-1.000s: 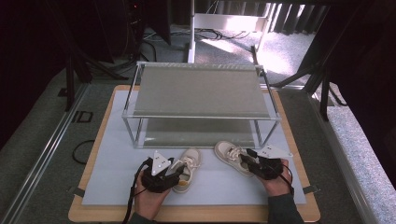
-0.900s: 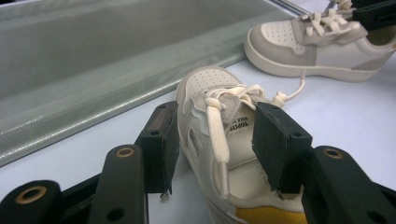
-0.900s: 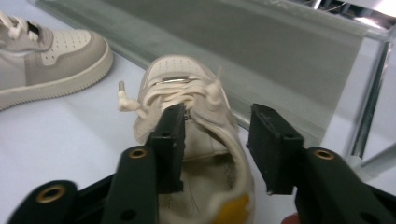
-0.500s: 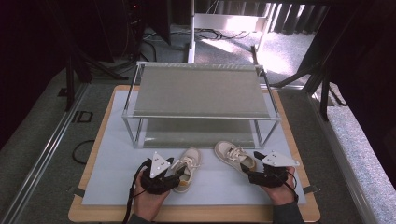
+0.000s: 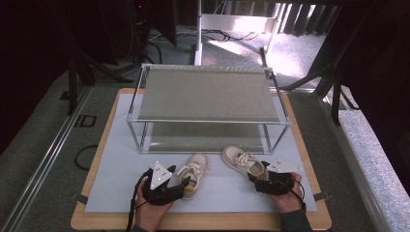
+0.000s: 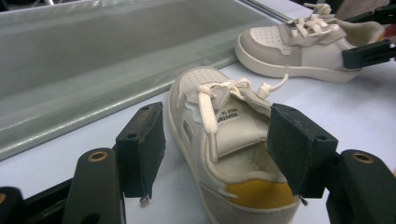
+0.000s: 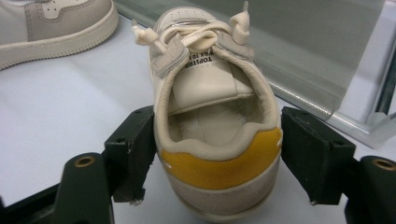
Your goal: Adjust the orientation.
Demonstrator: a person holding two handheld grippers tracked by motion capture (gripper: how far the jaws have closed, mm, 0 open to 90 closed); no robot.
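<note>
Two small children's sneakers, a pair in cream and grey with yellow heel tabs, sit on the white mat near the front edge of the wooden board, just in front of a two-tier metal shoe rack [image 5: 208, 99]. Both tiers of the rack carry nothing. There are two grippers, one per shoe, each coming at a heel from the person's side of the board.

The left sneaker [image 5: 194, 170] stands left of the board's middle, toe toward the rack's lower tier. The left gripper [image 5: 180, 186] has its jaws spread to either side of the heel end. In the left gripper view the sneaker [image 6: 224, 154] lies between the black pads with a clear gap on the left side and the right pad close to the collar; I cannot tell whether that pad touches.

The right sneaker [image 5: 243, 162] lies right of the middle, angled with its toe toward the other shoe and the rack. The right gripper [image 5: 256, 180] straddles its heel. In the right gripper view the heel [image 7: 219, 163] is centred between the pads, the left one at or nearly at the side wall, the right one apart, so the jaws are spread and not yet pinching.

Judging from this, each heel is squared up between open jaws so that both shoes can be gripped across the stiff heel counter, probably to be lifted onto the rack.
</note>
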